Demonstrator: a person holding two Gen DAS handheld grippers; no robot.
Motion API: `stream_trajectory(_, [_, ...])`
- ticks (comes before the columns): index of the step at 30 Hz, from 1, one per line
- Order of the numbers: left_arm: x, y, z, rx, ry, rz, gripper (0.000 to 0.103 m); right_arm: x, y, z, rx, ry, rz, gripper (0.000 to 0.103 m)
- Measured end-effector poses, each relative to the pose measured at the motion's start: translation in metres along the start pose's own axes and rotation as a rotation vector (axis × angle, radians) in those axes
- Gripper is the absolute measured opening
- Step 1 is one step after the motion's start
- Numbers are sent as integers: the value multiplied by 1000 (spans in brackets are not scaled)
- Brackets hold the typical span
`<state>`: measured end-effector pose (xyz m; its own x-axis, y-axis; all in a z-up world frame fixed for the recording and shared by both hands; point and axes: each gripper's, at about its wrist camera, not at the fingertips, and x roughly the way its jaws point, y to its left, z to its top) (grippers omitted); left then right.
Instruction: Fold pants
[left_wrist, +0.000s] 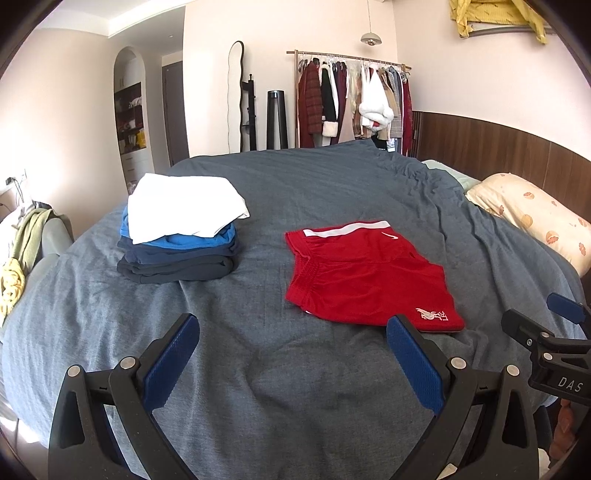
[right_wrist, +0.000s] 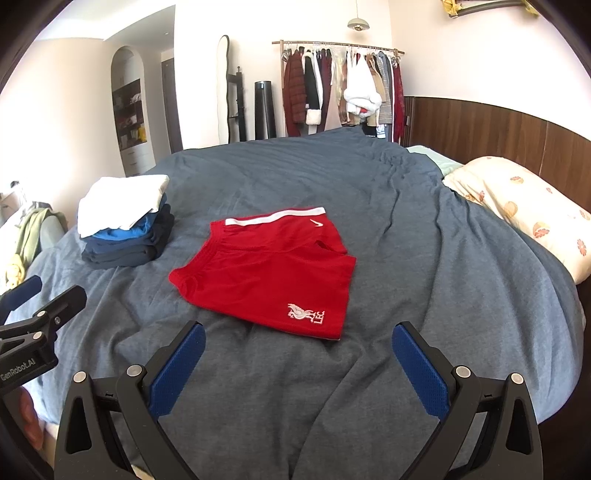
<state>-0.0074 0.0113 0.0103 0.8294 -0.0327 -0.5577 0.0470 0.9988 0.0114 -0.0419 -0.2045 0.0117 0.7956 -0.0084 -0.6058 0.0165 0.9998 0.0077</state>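
Note:
Red sports shorts (left_wrist: 369, 280) with a white waistband and a white crest lie folded in half on the grey-blue bedspread (left_wrist: 295, 192); they also show in the right wrist view (right_wrist: 269, 277). My left gripper (left_wrist: 293, 332) is open and empty, held above the bed just in front of the shorts' near edge. My right gripper (right_wrist: 297, 339) is open and empty, also in front of the shorts' near edge, close to the crest corner. The right gripper's side shows at the right of the left wrist view (left_wrist: 546, 339).
A stack of folded clothes (left_wrist: 181, 236), white on top of blue and dark pieces, sits on the bed left of the shorts. A floral pillow (left_wrist: 532, 218) lies at the right. A clothes rack (left_wrist: 351, 99) stands behind the bed. Clothes hang over a chair (left_wrist: 22, 251) at the left.

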Motion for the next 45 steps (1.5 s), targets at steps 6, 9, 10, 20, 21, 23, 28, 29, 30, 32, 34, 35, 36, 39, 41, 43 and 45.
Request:
stream_trajectory(6, [-2,2,3,-2,-5,3,103,0,0,0,0,0,1,102])
stream_trajectory(9, [-2,2,3,-3,-7,2,103,0,1,-1,-5,0,3,102])
stream_trajectory(10, [-2,2,3,-2,-6,3,103,0,2,-1,-7,0,3,102])
stream_trajectory(20, [-4,7,4,-6,-8,3,103,0,3,-1,-11,0,5,102])
stream_trajectory(21, [-4,6,3,-5,-9,4,103,0,3,-1,-11,0,6,102])
stream_trajectory(23, [-4,8,4,-6,-8,4,103,0,4,-2,-12,1,7,102])
stream_trajectory(28, [-4,9,3,-7,-9,4,103,1,4,-3,-13,3,8,102])
stream_trajectory(29, [-4,9,4,-7,-9,5,103,1,4,-3,-13,2,8,102])
stream_trajectory(30, [-4,10,4,-8,-9,5,103,1,5,-3,-14,4,8,102])
stream_trajectory(32, [-2,13,2,-12,-6,5,103,2,6,-5,-17,8,9,102])
stream_trajectory(34, [1,14,1,-15,1,5,103,4,7,-6,-21,16,8,102])
stream_trajectory(35, [3,15,0,-15,5,7,103,5,7,-6,-22,20,9,102])
stream_trajectory(36, [5,16,-1,-16,8,8,103,7,8,-5,-24,25,8,102])
stream_trajectory(39, [12,18,-4,-24,21,8,103,14,10,-5,-29,42,8,102])
stream_trajectory(41, [18,19,-5,-27,32,10,103,19,10,-6,-30,57,7,102])
stream_trajectory(43, [25,20,-6,-28,46,14,103,24,11,-7,-31,73,8,102])
stream_trajectory(45, [33,21,-8,-25,59,23,103,31,12,-7,-29,87,8,102])
